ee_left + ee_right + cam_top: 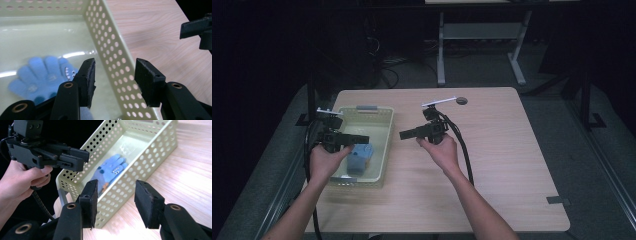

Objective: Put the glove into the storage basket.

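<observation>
Both grippers (354,139) (408,134) gape empty; blue glove (40,75), seemingly, lies in basket (110,45) below left.

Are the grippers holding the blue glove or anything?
No. Both the left gripper and right gripper are open and empty; the blue glove lies loose in the basket.

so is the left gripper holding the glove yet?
No. The left gripper is open and empty above the basket wall, while the blue glove lies flat on the basket floor.
</observation>
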`<move>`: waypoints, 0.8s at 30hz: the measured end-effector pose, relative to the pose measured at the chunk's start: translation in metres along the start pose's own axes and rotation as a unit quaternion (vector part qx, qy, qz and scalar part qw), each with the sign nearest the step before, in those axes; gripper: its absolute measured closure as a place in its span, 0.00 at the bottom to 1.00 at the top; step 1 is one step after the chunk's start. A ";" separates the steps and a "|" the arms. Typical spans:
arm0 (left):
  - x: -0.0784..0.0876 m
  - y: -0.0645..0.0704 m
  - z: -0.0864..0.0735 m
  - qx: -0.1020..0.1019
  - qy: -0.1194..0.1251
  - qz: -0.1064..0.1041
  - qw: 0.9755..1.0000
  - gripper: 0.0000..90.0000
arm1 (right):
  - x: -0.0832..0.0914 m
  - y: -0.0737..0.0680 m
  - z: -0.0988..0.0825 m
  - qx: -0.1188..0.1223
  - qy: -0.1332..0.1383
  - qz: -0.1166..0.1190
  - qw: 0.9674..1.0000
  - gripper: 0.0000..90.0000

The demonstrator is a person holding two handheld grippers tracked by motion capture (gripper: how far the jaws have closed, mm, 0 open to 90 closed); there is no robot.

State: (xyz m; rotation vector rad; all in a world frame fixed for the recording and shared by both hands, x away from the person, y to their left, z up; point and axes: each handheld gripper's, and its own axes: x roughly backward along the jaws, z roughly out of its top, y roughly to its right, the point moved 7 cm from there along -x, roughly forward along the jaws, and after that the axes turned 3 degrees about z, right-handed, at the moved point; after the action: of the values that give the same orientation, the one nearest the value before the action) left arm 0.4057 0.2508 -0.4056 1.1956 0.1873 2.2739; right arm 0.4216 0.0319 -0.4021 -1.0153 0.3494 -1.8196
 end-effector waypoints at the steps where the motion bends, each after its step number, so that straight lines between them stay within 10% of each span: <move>1: -0.001 0.003 0.001 -0.003 0.002 -0.001 1.000 0.56 | 0.003 0.001 0.000 -0.001 0.002 0.000 1.000 0.59; 24: -0.006 0.035 0.002 -0.024 0.007 -0.018 1.000 0.54 | 0.052 0.020 -0.012 -0.014 0.025 -0.006 1.000 0.53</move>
State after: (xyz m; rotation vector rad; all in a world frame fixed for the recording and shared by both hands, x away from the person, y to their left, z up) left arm 0.3955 0.2175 -0.3961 1.1425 0.1593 2.2436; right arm 0.4162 -0.0250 -0.3965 -0.9933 0.4001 -1.8594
